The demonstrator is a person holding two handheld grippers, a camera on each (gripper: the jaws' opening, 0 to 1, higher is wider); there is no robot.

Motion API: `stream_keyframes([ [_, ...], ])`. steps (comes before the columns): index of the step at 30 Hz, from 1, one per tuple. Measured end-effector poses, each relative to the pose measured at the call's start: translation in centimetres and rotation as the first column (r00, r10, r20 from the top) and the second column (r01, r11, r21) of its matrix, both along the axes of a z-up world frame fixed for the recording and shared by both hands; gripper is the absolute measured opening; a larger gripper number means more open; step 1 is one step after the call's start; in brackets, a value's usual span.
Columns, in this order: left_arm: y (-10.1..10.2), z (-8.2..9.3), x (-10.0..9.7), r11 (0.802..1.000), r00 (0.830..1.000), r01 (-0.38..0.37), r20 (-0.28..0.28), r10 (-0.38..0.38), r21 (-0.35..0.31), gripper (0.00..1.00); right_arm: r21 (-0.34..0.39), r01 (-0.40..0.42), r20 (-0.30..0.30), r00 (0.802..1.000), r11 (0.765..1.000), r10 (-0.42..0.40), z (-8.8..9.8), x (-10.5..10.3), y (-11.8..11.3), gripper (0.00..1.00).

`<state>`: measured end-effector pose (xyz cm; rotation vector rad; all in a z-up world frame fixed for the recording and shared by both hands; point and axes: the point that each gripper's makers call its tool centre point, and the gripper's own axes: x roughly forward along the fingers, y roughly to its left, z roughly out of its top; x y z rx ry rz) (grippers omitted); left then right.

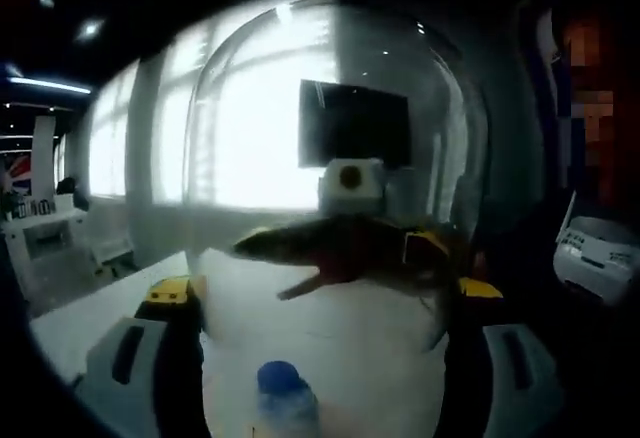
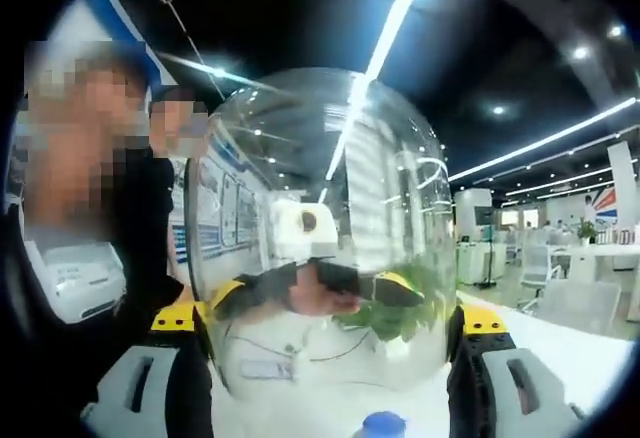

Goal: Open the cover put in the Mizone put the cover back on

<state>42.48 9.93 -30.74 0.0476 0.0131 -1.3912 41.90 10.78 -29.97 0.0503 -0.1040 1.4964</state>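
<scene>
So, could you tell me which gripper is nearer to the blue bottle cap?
Left, narrowly, I think. Both clasp the clear cover above the blue bottle cap, which looks larger before the left gripper than the right gripper.

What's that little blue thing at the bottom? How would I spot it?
Find the big clear glass dome held up between the two hand-held grippers over the white table. Look straight beneath it, at the lower edge of either view: a bottle's round blue cap. It is the one solid blue thing among the clear glass and grey-and-yellow jaws.
</scene>
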Motion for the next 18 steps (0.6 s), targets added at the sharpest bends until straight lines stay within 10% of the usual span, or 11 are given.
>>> stream_keyframes([
  [18, 0.0, -6.9, 3.2, 1.0, 0.996, 0.005, -0.085, -0.005, -0.004, 0.85, -0.016, 0.002, -0.091, 0.996, 1.0, -0.003, -7.4, 3.3, -0.1, 0.9],
])
